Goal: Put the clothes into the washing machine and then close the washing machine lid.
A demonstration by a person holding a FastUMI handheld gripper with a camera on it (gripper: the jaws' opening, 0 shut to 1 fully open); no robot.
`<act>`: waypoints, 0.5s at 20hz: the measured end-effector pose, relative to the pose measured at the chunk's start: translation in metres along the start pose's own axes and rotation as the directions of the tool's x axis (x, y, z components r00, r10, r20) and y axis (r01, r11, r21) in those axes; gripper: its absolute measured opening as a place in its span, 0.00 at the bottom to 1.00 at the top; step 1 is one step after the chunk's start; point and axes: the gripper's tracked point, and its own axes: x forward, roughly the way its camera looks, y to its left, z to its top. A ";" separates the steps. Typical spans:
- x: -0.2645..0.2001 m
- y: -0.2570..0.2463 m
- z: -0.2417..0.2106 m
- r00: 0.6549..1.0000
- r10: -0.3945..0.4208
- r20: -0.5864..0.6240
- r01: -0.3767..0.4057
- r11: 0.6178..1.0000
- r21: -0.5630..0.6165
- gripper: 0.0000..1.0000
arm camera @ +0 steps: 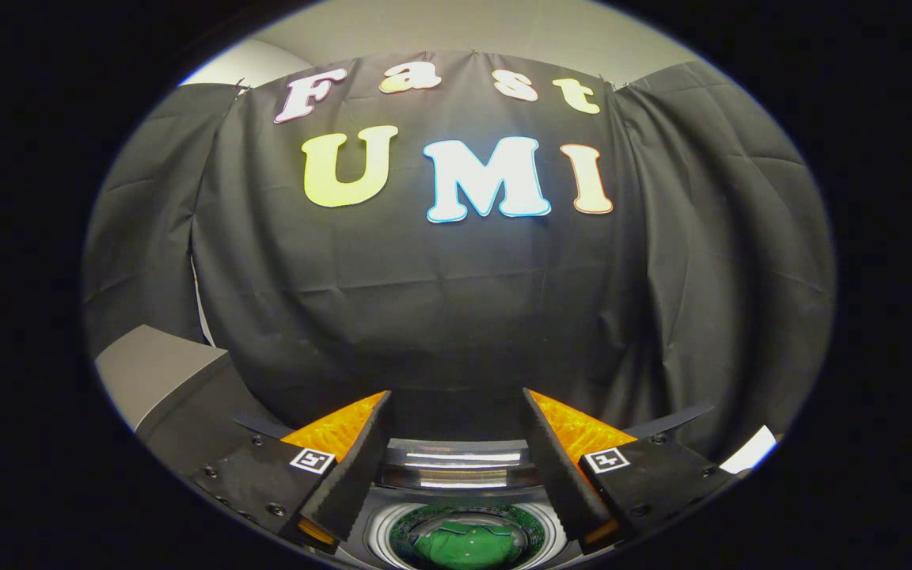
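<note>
Black cloth hangs ahead; your hand-held gripper gapes wide, holding nothing, so with the green clothes in the drum, reach for the lid squarely.

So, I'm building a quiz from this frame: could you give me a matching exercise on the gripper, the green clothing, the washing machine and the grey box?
Things:
1. two-finger gripper
2. green clothing
3. round drum opening of the washing machine
4. grey box-shaped object

States or places:
A. lying inside the drum
B. uncovered, below the fingers
C. open, holding nothing
D. off to the left, against the black cloth wall

Pairs: 1-C, 2-A, 3-B, 4-D
</note>
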 end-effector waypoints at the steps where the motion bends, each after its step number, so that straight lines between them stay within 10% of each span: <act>1: -0.003 0.000 -0.003 1.000 0.001 0.000 -0.001 1.000 -0.001 0.98; 10: -0.029 0.000 -0.023 1.000 -0.001 -0.007 0.001 1.000 -0.001 0.98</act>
